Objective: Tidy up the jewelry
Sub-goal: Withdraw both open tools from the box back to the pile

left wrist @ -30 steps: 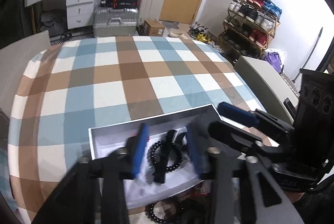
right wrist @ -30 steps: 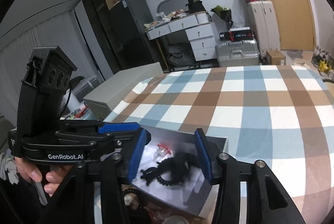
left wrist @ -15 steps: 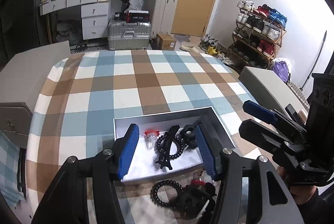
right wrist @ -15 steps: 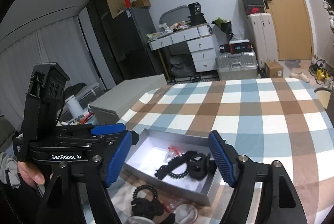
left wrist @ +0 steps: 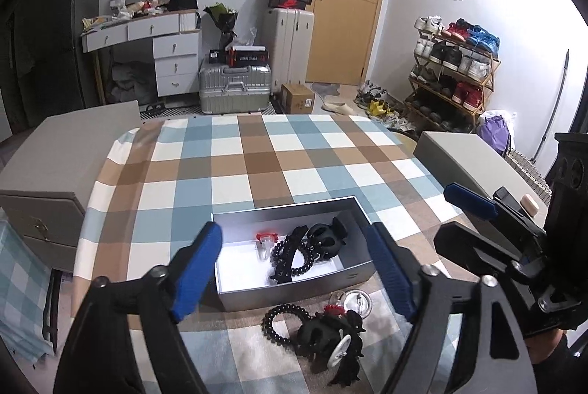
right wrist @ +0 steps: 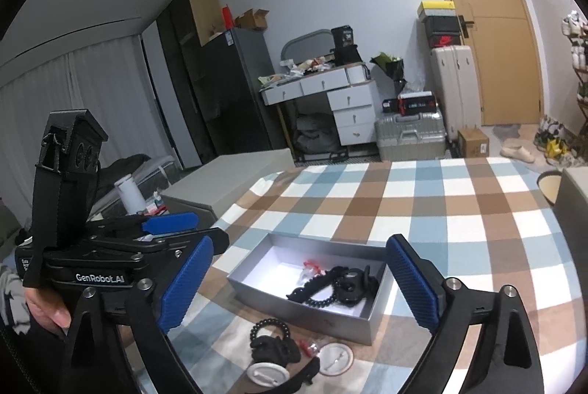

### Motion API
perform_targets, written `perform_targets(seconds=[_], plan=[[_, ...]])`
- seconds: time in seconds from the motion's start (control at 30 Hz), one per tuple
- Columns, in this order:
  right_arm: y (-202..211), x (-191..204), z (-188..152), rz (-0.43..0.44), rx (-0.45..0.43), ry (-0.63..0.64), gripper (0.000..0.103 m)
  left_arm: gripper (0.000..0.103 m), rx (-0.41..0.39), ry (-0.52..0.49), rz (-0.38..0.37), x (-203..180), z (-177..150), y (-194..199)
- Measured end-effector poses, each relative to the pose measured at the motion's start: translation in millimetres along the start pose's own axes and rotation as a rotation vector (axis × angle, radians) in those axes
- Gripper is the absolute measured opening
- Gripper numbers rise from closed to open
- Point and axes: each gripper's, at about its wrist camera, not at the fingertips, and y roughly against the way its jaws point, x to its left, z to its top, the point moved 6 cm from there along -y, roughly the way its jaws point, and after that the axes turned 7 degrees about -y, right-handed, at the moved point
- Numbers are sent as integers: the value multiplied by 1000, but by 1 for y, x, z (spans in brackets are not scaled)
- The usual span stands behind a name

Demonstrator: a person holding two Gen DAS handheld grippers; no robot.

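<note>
- The left gripper [left wrist: 294, 271] hangs above the near end of the table [left wrist: 257, 166], its jaws spread wide after just opening, nothing between the blue pads [left wrist: 198, 269].
- The right gripper [right wrist: 299, 280] is likewise spread, jaws just opened, empty; its pads frame the grey box [right wrist: 257, 291] from above without touching it.
- The grey box [left wrist: 294, 291] sits open near the table's front edge, walls low, long side roughly parallel to that edge.
- Inside it lie a black bead bracelet [left wrist: 294, 256], a black claw clip [left wrist: 325, 239] against the right wall, and a small clear piece with a red top [left wrist: 264, 241]; the left half of the box floor is bare.
- In front of the box, at the very table edge, a loose heap [left wrist: 323, 331]: another bead bracelet [left wrist: 283, 322], black clips and two white round badges [right wrist: 268, 373].
- Beyond the box, the checked cloth runs bare to the far rounded edge.
- Grey cabinets [left wrist: 66, 151] stand just beside the table on both sides.
</note>
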Motion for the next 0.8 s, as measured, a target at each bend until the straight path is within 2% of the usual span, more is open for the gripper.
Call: perform_targets(seconds=[0.17, 0.37, 0.57, 0.63, 0.8], plan=[[13, 6, -1, -11, -18, 15, 101, 81, -16, 1, 17, -3, -2, 9], [24, 9, -8, -24, -17, 23, 103, 89, -44, -2, 64, -4, -9, 17], [28, 10, -30, -53, 23, 42, 103, 94, -52, 14, 90, -1, -26, 22], [29, 9, -38, -63, 35, 40, 103, 101, -60, 34, 110, 2, -35, 23], [23, 3, -68, -61, 111, 9, 103, 101, -30, 74, 145, 11, -66, 21]])
